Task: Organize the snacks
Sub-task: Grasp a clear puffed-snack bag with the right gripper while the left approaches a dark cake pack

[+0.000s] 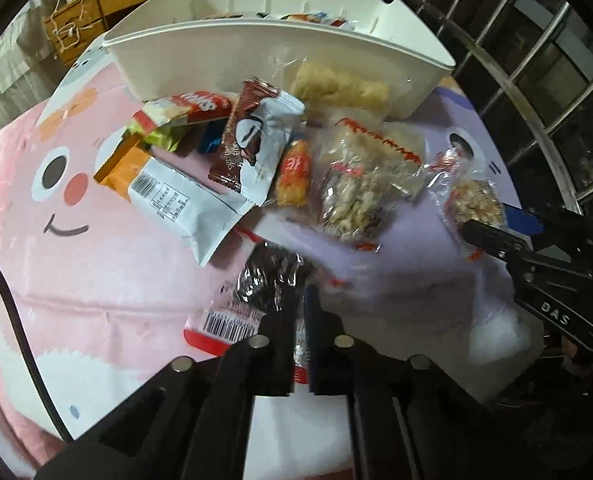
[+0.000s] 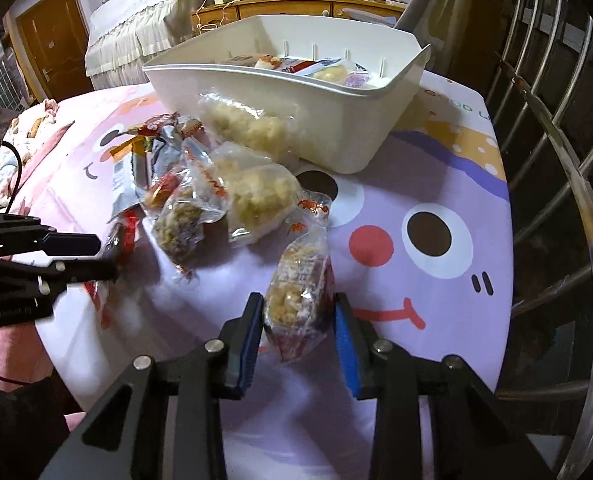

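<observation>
Near the white bin (image 2: 336, 128), left gripper (image 1: 300, 304) pinches a dark snack packet (image 1: 268, 276); right gripper (image 2: 300, 312) clamps a clear puffed-snack packet (image 2: 296, 296)

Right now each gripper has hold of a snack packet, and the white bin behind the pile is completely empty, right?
Not quite: the white bin is not empty. The right wrist view shows several packets already lying in it. The rest stands: the left gripper pinches a dark packet and the right gripper clasps a clear crispy-snack packet.
</observation>
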Demonstrator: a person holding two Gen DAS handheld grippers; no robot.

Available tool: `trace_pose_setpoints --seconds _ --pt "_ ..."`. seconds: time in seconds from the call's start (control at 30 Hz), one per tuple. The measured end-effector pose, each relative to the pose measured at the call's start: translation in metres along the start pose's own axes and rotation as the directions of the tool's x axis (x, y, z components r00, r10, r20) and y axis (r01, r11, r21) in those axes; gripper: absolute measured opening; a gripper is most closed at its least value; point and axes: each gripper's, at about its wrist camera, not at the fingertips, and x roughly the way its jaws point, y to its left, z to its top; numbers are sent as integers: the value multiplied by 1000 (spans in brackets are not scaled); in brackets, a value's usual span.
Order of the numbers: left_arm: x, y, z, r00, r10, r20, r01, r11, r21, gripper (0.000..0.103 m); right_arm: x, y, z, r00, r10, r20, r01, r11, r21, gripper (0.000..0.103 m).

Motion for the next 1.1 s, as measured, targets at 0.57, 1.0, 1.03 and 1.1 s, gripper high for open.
trace_pose_setpoints --seconds 0.57,1.0,1.03,1.1 --pt "14 14 5 994 68 -89 -59 992 109 67 -29 7 -19 999 -2 33 1 999 39 35" --pt "38 5 41 987 62 -149 -27 973 231 71 -39 -1 -35 999 -51 15 49 993 112 35" --pt "42 4 45 986 59 -158 -21 972 232 67 -39 -1 -35 998 -54 13 52 992 113 35" --pt "47 4 49 983 53 -173 -11 972 234 60 -40 0 -34 998 -64 12 62 992 113 35"
